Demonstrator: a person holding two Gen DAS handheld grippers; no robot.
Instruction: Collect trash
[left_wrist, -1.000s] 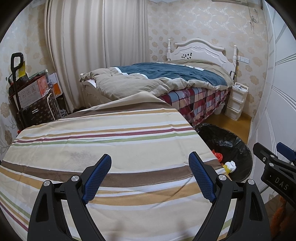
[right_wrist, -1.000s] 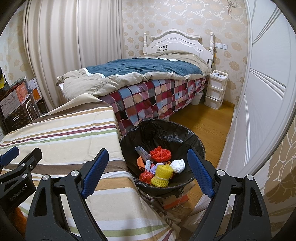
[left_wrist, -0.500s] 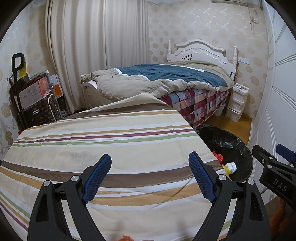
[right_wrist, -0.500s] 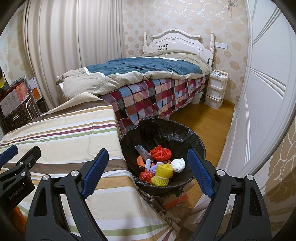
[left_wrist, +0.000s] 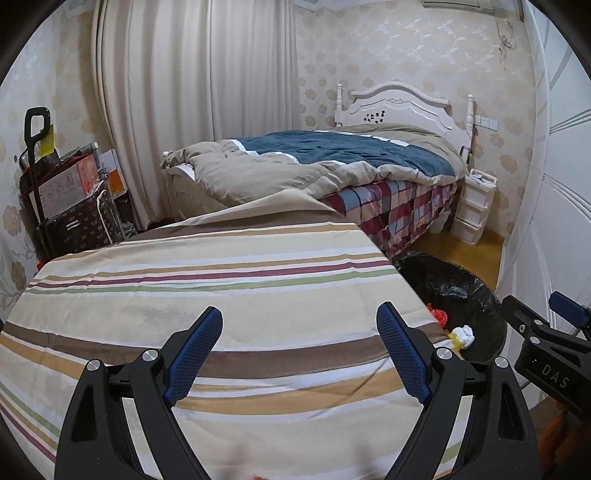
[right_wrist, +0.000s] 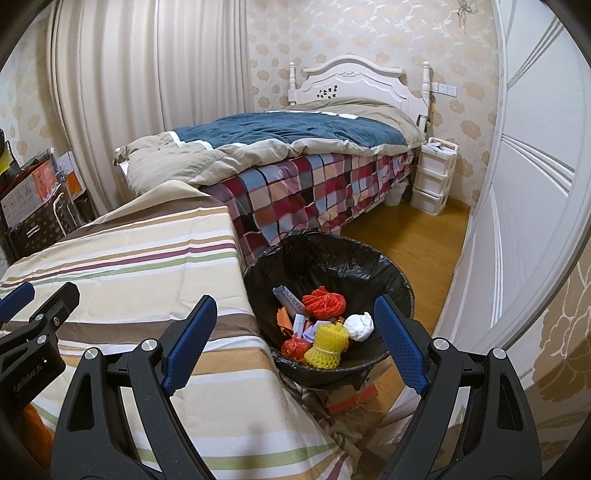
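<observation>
Little has shifted since the earlier frames: both views sit a touch lower, nothing else moved. Left gripper (left_wrist: 299, 349) hangs over the striped tablecloth (left_wrist: 207, 280), fingers wide apart and empty. Right gripper (right_wrist: 293, 338) is likewise spread and empty, above the table edge and the black-lined trash bin (right_wrist: 384, 266). Inside the bin lie a yellow foam net (right_wrist: 327, 343), an orange mesh bundle (right_wrist: 325, 301), a white paper wad (right_wrist: 359, 325) and wrappers (right_wrist: 295, 314).
</observation>
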